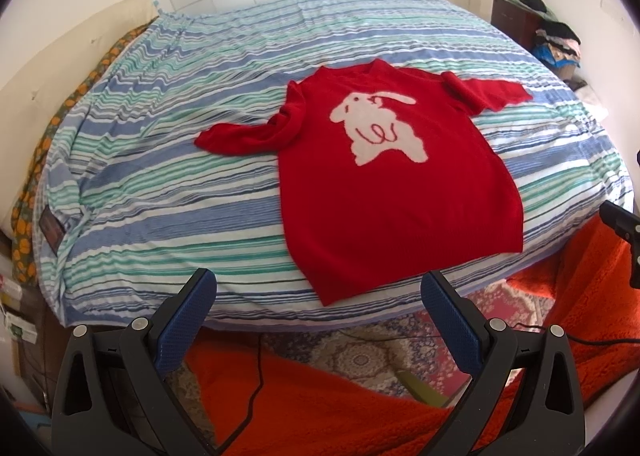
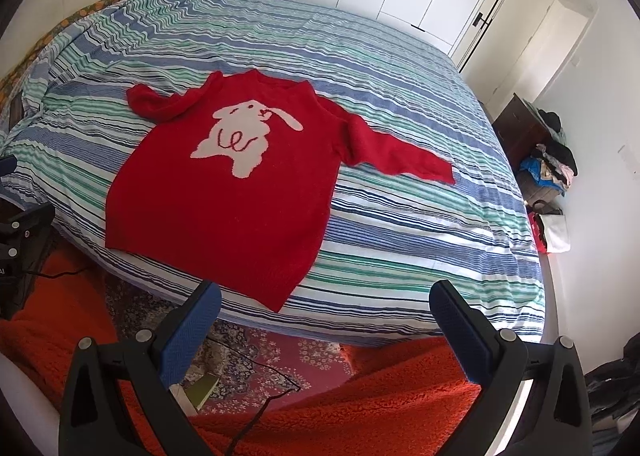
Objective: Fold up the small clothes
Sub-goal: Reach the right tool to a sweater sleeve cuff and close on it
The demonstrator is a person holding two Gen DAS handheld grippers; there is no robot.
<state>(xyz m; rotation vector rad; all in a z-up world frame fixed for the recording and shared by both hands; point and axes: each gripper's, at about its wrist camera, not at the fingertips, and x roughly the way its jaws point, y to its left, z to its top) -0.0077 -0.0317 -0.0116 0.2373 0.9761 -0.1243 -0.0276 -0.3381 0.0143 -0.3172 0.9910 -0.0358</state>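
red sweater [image 1: 396,191] flat on bed [image 1: 160,183], centre frame; left gripper [image 1: 318,296] and right gripper [image 2: 325,306] jaws wide apart, empty. pinch sleeve cuff first, fold inward.

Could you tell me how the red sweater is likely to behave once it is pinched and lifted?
The red sweater looks like soft, fuzzy knit, so it will probably drape limply. Its spread sleeves would likely dangle. The textured tongs should grip it without slipping.

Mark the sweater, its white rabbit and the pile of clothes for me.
sweater [image 1: 384,215]: left wrist view, lower front panel.
white rabbit [image 2: 240,135]: right wrist view, rabbit's body.
pile of clothes [image 2: 554,163]: right wrist view, dark garment on top.
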